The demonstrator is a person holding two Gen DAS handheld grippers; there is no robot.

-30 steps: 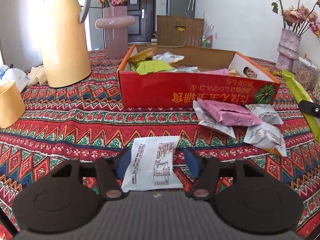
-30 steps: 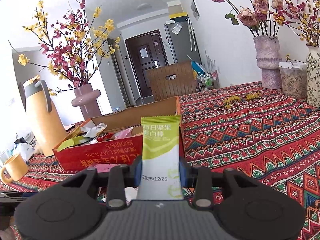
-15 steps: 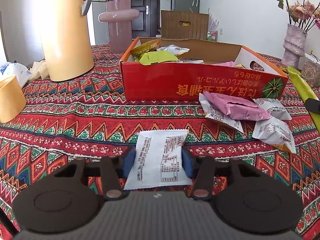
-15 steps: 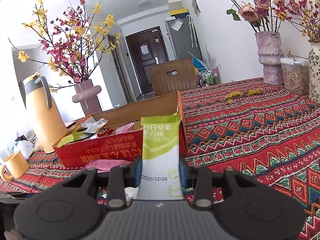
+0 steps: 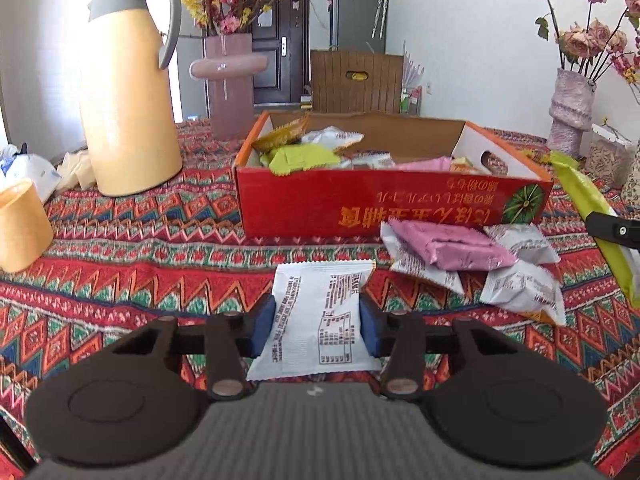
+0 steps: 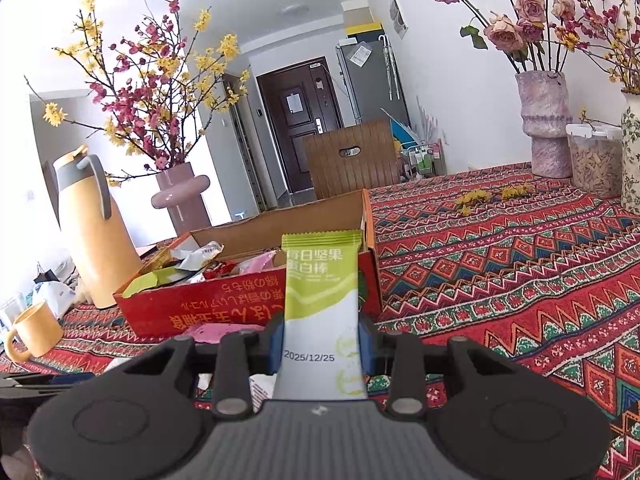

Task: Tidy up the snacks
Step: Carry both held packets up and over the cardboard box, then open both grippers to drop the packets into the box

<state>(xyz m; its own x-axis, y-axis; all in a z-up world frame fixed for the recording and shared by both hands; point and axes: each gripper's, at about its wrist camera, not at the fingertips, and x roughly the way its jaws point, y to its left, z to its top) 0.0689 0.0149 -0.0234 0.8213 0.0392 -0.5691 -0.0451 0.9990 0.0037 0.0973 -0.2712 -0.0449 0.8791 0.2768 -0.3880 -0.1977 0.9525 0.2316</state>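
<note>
A: Start at the table's left edge — what's there?

B: A mug (image 5: 22, 224), then a flask (image 5: 130, 92) behind it. The red box (image 5: 392, 200) sits mid-table, already part-filled with snacks.

A: And the left gripper (image 5: 318, 326)?

B: Its jaws have just been closing, and the blue pads now press both sides of a white packet (image 5: 320, 316). It looks clear of the cloth, though I can't be sure. To its right a pink packet (image 5: 448, 246) lies on some white ones, touching the box's front wall.

A: The right gripper (image 6: 322, 344)?

B: Clenched on a green bar (image 6: 322, 296), held upright near the box's right corner.

A: So how should the step go?

B: I'd judge it a carry to the box. Lift the packet well above the front wall before crossing — a soft pouch held by its edges can droop and catch the rim. Open only once it's over the contents, and keep the two grippers apart.
</note>
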